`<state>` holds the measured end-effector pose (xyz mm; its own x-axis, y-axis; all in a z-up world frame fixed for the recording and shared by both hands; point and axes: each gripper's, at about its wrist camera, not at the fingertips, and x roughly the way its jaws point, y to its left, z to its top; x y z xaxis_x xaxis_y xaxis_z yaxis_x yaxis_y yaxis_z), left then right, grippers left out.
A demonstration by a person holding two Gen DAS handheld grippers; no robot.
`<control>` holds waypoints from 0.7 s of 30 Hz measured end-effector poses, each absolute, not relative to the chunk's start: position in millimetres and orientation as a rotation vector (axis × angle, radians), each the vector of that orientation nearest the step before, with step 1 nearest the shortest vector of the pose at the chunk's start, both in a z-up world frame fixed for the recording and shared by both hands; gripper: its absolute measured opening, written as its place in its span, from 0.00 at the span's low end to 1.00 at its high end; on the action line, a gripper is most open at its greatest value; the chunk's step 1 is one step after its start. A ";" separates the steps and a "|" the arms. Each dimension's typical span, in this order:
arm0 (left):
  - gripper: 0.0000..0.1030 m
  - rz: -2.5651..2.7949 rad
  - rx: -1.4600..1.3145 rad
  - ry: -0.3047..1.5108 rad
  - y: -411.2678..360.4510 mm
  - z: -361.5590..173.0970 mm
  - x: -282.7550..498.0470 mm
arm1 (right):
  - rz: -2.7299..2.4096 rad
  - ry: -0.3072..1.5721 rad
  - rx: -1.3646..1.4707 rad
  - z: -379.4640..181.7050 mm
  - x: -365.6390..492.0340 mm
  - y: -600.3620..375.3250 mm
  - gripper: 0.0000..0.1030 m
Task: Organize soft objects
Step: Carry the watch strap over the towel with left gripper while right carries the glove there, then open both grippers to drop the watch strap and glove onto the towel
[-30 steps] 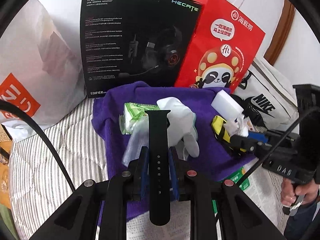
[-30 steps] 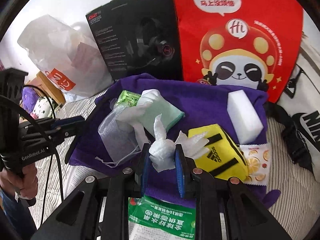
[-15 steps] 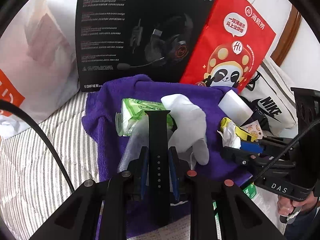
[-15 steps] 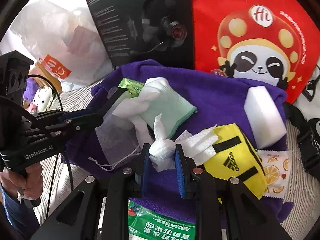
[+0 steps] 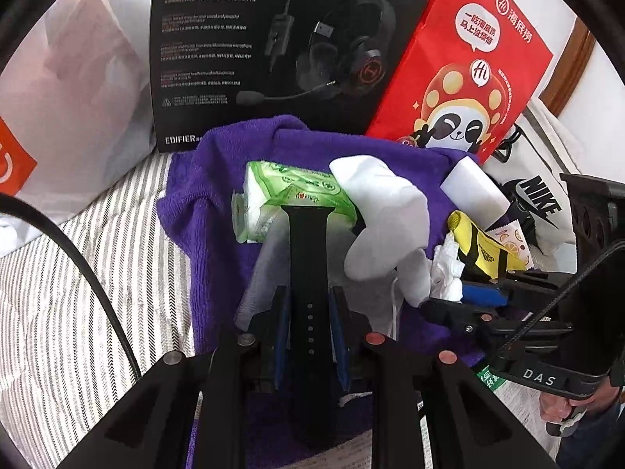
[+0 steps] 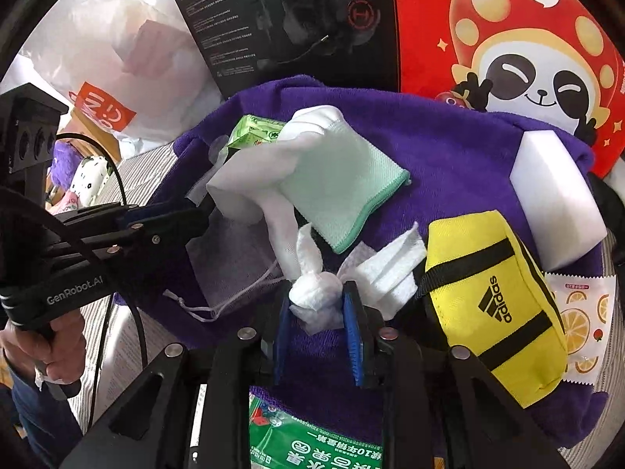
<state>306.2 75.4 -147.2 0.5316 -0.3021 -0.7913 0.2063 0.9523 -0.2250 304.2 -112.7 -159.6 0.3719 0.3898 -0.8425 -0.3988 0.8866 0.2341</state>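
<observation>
My left gripper (image 5: pixel 308 305) is shut on a black watch strap (image 5: pixel 308 258) that sticks forward over a purple towel (image 5: pixel 211 211). My right gripper (image 6: pixel 317 305) is shut on a crumpled white tissue (image 6: pixel 316 297) just above the same towel (image 6: pixel 449 164). On the towel lie a green tissue pack (image 5: pixel 289 191), a white glove (image 5: pixel 386 211), a mesh pouch (image 6: pixel 234 258), a yellow Adidas pouch (image 6: pixel 496 305) and a white sponge (image 6: pixel 554 195). The right gripper shows at the right of the left wrist view (image 5: pixel 461 297); the left gripper shows at the left of the right wrist view (image 6: pixel 172 211).
A black headset box (image 5: pixel 273 39) and a red panda bag (image 5: pixel 468 78) stand behind the towel. A white plastic bag (image 5: pixel 58 97) is at the left, a Nike bag (image 5: pixel 539 199) at the right. A striped bed cover (image 5: pixel 78 293) lies under everything. A green packet (image 6: pixel 312 437) lies near me.
Both grippers have moved forward and closer to the pile on the towel. The strap tip now reaches the green tissue pack. Both grips are unchanged.
</observation>
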 end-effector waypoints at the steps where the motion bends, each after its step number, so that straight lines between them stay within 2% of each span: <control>1: 0.19 -0.304 -0.110 0.969 75.9 -147.8 306.7 | 0.505 1.077 -0.008 -159.8 304.1 -112.8 0.27; 4: 0.20 -0.301 -0.108 0.982 75.6 -151.5 307.7 | 0.506 1.081 0.003 -159.6 302.7 -116.5 0.31; 6: 0.22 -0.304 -0.111 0.992 76.8 -153.7 307.3 | 0.500 1.082 0.007 -159.0 301.1 -118.7 0.38; 9: 0.31 -0.315 -0.125 1.000 79.8 -154.6 306.9 | 0.486 1.077 0.013 -156.2 298.3 -123.7 0.51; 13: 0.50 -0.337 -0.132 0.992 81.2 -149.5 303.7 | 0.467 1.066 0.014 -146.5 289.8 -131.3 0.55; 15: 0.53 -0.333 -0.124 0.984 80.0 -145.2 301.3 | 0.446 1.063 0.016 -140.2 284.5 -135.9 0.63; 19: 0.62 -0.337 -0.127 0.978 79.0 -136.5 298.4 | 0.422 1.063 0.036 -130.1 276.2 -143.4 0.67; 21: 0.62 -0.335 -0.119 0.974 77.6 -132.1 295.2 | 0.398 1.052 0.039 -124.1 270.3 -148.4 0.77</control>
